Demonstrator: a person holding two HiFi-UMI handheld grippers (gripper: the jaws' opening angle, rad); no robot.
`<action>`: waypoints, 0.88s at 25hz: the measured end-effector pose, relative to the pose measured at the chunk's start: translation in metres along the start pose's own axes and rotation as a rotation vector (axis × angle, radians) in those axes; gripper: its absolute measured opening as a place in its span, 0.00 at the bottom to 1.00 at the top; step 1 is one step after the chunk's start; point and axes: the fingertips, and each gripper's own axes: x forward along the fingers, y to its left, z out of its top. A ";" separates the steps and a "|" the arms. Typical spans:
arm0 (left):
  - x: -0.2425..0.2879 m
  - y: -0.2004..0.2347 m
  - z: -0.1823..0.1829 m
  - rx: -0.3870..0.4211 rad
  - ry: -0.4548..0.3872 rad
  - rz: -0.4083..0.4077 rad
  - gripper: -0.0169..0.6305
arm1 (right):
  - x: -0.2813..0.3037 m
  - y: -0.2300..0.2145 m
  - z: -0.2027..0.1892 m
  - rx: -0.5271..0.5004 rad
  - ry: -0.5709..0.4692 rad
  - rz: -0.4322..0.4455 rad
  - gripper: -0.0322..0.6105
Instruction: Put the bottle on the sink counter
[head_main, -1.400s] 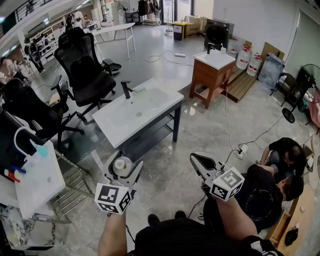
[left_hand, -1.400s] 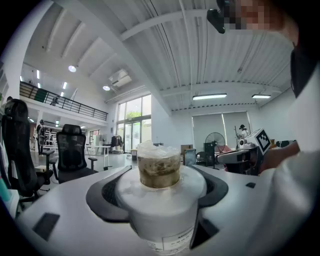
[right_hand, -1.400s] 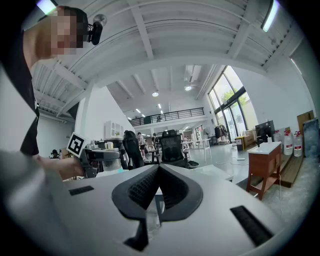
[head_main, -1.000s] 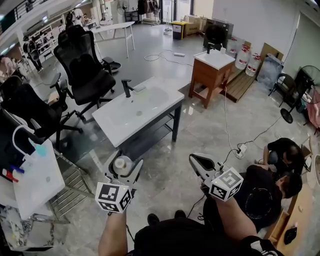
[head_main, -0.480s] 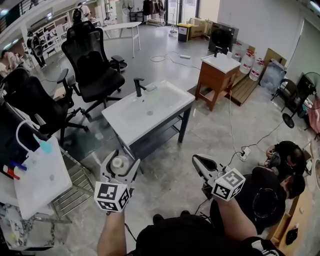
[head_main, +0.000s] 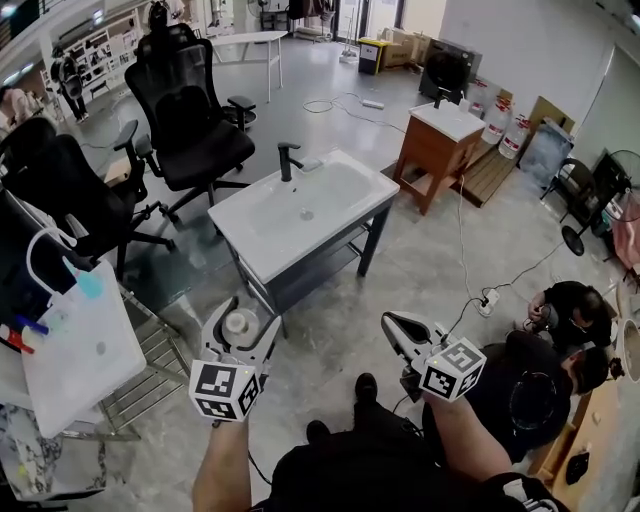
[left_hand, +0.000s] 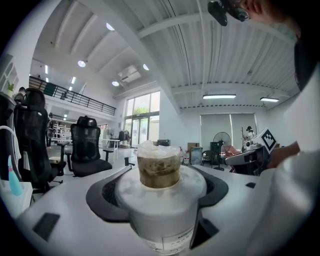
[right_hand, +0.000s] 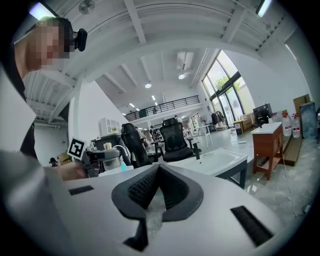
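My left gripper (head_main: 240, 330) is shut on a white bottle (head_main: 240, 327) with a brownish neck, held upright above the floor. In the left gripper view the bottle (left_hand: 159, 187) fills the space between the jaws. The white sink counter (head_main: 262, 235) with a black tap (head_main: 288, 160) stands ahead, beyond the bottle, on a dark frame. My right gripper (head_main: 398, 328) is shut and holds nothing, at the right and level with the left one. In the right gripper view the gripper (right_hand: 157, 185) shows its jaws closed together, with the sink counter (right_hand: 220, 161) far ahead.
Black office chairs (head_main: 195, 110) stand left of the sink counter. A white bag (head_main: 80, 345) hangs at the left over a metal rack (head_main: 150, 375). A second wooden vanity (head_main: 435, 145) is behind. A person (head_main: 565, 305) crouches at the right near cables on the floor.
The view has moved forward and the sink counter now lies nearer and more central. Both grippers keep their pose, the left still holding the bottle.
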 end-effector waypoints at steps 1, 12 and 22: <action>0.002 0.001 -0.001 -0.003 0.000 -0.003 0.57 | 0.003 0.000 -0.001 0.002 0.003 0.002 0.07; 0.021 0.006 0.000 -0.009 0.015 -0.003 0.57 | 0.032 -0.016 0.003 0.033 0.025 0.038 0.07; 0.111 -0.011 0.004 0.007 0.050 -0.045 0.57 | 0.049 -0.094 -0.004 0.097 0.052 0.028 0.07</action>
